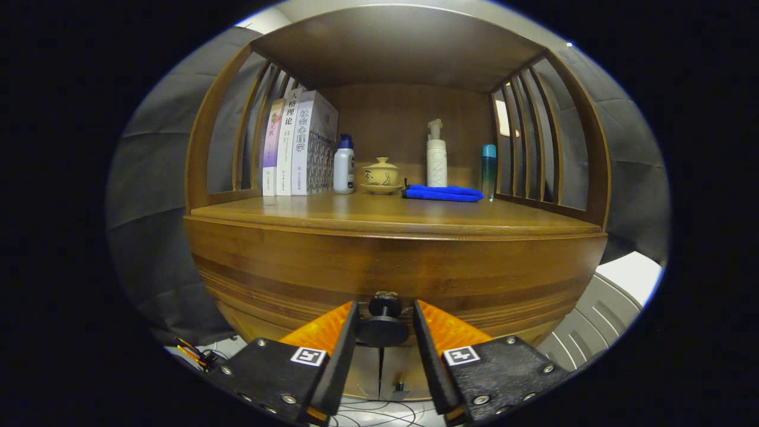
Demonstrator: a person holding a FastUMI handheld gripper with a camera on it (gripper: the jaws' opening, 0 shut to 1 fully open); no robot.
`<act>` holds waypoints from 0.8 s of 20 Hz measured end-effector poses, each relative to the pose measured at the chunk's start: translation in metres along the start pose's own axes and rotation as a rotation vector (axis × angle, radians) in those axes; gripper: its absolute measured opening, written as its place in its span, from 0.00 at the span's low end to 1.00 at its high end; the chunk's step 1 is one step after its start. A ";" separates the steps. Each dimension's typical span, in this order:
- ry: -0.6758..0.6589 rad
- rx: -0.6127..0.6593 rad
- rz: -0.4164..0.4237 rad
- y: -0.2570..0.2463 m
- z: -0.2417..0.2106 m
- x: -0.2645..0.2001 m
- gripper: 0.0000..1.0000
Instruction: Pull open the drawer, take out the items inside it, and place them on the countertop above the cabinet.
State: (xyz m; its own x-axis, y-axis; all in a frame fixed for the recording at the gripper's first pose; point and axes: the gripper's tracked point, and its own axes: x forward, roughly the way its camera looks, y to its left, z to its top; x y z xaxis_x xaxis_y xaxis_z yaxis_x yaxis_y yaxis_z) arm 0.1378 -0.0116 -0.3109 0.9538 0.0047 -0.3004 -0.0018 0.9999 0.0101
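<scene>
Gripper: the gripper [385,326] sits low against the cabinet front, its two fingers [341,344] on either side of the drawer knob [383,323], with narrow gaps showing; whether the pads press on the knob cannot be told.
Drawer: the drawer front [391,267] is a curved wooden panel below the countertop's front edge; it looks flush with the cabinet, closed. Its contents are hidden.
Drawer knob: dark, round, on a short stem, at the lower middle of the drawer front, between the fingers.
Countertop: the countertop [367,216] is a wooden surface above the drawer, with slatted sides and a wooden roof; its front half is bare.
Books: three upright books [296,148] stand in the back left corner of the countertop, against the left slats.
White bottle: a small white bottle [344,166] with a blue cap stands just right of the books.
Lidded cup: a pale lidded cup [381,175] on a saucer sits near the back edge, at the middle.
Pump bottle: a tall white pump bottle [437,157] stands right of the cup, near the back edge.
Blue cloth: a folded blue cloth [443,193] lies in front of the pump bottle.
Teal bottle: a slim teal bottle [488,169] stands in the back right corner, beside the right slats.
</scene>
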 end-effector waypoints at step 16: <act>-0.018 0.080 0.019 -0.004 -0.011 -0.031 0.29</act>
State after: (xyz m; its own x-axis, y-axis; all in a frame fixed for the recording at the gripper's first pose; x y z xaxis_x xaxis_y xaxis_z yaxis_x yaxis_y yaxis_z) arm 0.1049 -0.0153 -0.3123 0.9591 0.0228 -0.2820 0.0032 0.9958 0.0915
